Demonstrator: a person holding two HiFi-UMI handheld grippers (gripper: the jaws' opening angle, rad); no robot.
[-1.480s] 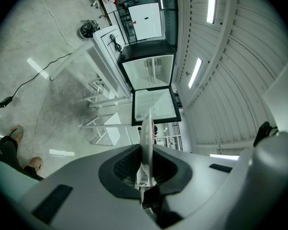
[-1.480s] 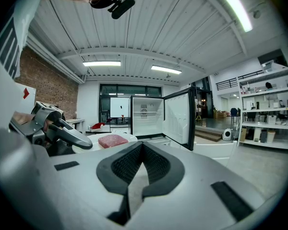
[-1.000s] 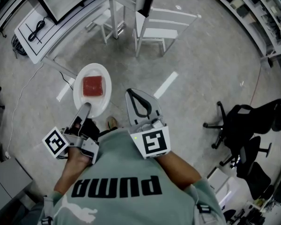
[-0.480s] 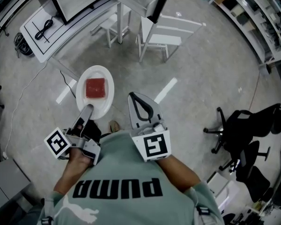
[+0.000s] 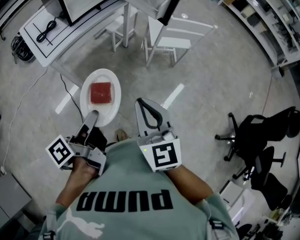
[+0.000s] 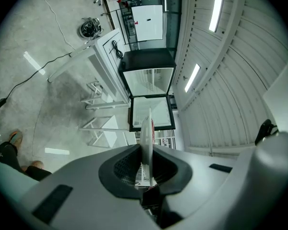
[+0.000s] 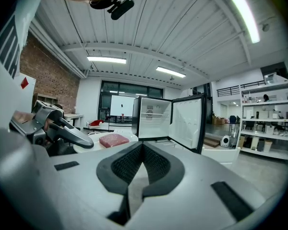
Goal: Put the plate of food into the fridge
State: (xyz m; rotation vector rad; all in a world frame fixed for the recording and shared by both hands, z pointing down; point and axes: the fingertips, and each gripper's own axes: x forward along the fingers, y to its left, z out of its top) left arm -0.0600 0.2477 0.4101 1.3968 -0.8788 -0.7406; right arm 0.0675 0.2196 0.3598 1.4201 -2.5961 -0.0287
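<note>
A white plate (image 5: 101,109) carries a red block of food (image 5: 100,92) and hangs level over the floor. My left gripper (image 5: 92,116) is shut on its near rim. In the left gripper view the plate (image 6: 147,128) shows edge-on, pinched between the pads. My right gripper (image 5: 141,103) is beside the plate, to its right, shut with nothing in it (image 7: 143,146). In the right gripper view, the small fridge (image 7: 152,121) stands ahead with its door (image 7: 187,122) swung open to the right. The plate (image 7: 88,145), the food (image 7: 114,139) and the left gripper (image 7: 62,131) lie to the left.
A white chair (image 5: 171,34) and a white stool (image 5: 121,21) stand ahead on the floor. A white table with a black cable (image 5: 42,31) is at the far left. Black office chairs (image 5: 260,134) are to the right, shelves (image 5: 270,14) at the far right.
The furniture has shifted slightly in the head view as the person moves. Both grippers and the plate keep the same pose relative to the body.
</note>
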